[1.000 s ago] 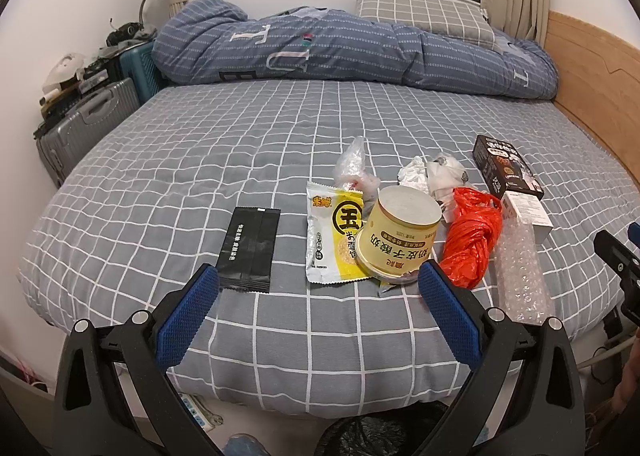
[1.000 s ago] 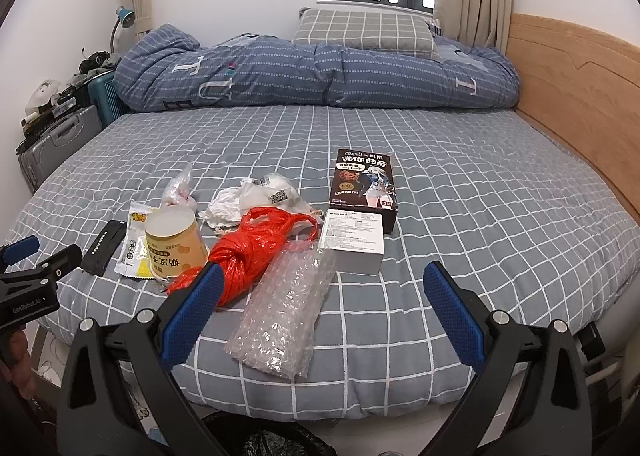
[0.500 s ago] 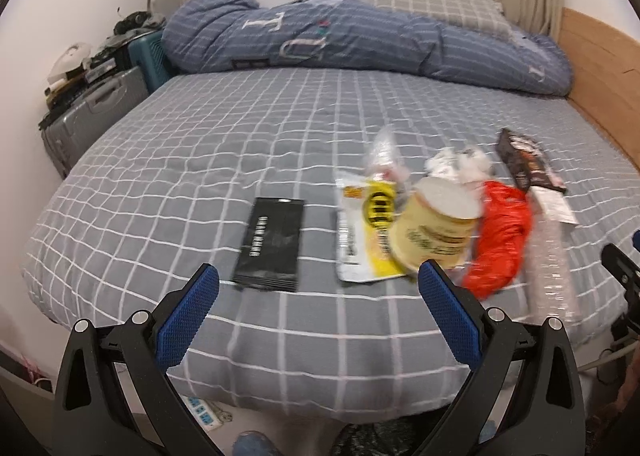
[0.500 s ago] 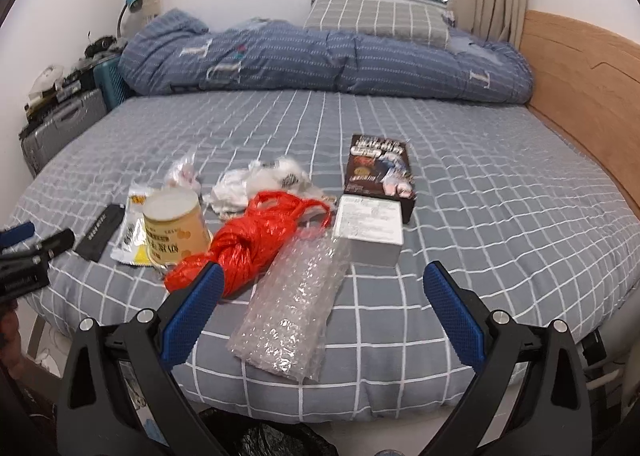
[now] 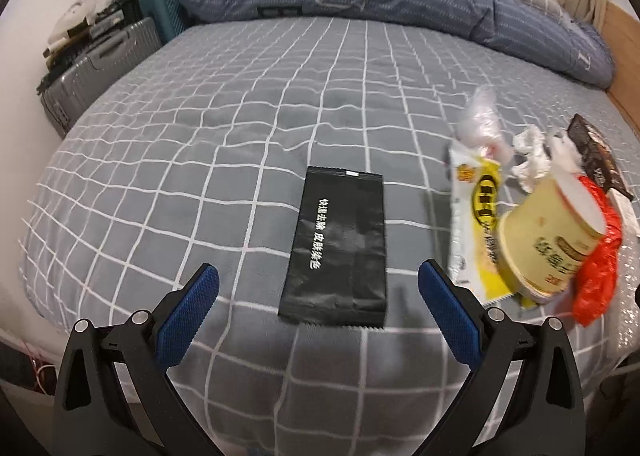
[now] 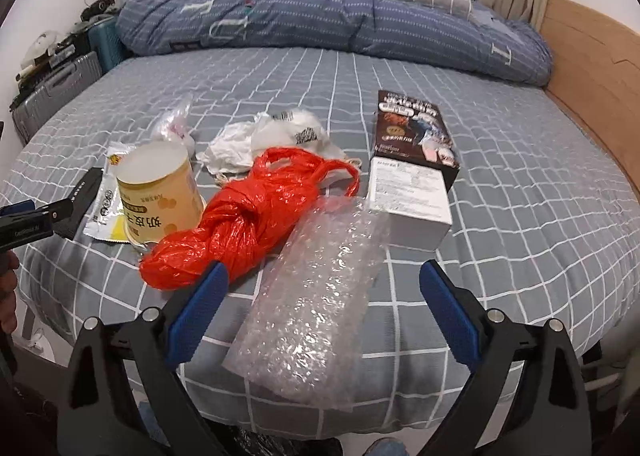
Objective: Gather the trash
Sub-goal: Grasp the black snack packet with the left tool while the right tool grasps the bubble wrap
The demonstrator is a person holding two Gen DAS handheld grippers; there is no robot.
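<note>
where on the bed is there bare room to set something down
Free: the grey checked sheet between the flat black sachet and the rolled blue duvet, and right of the dark printed box. Crowded: from the yellow cup to the white box.

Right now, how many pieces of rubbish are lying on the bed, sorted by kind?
Flat wrappers: 2 (black sachet, yellow snack packet)
Plastic bags: 2 (red bag, clear bag)
Bubble wrap: 1
Paper tubs: 1
Boxes: 2 (dark box, white box)
Crumpled white wrapping: 1 heap
Total: 9
</note>
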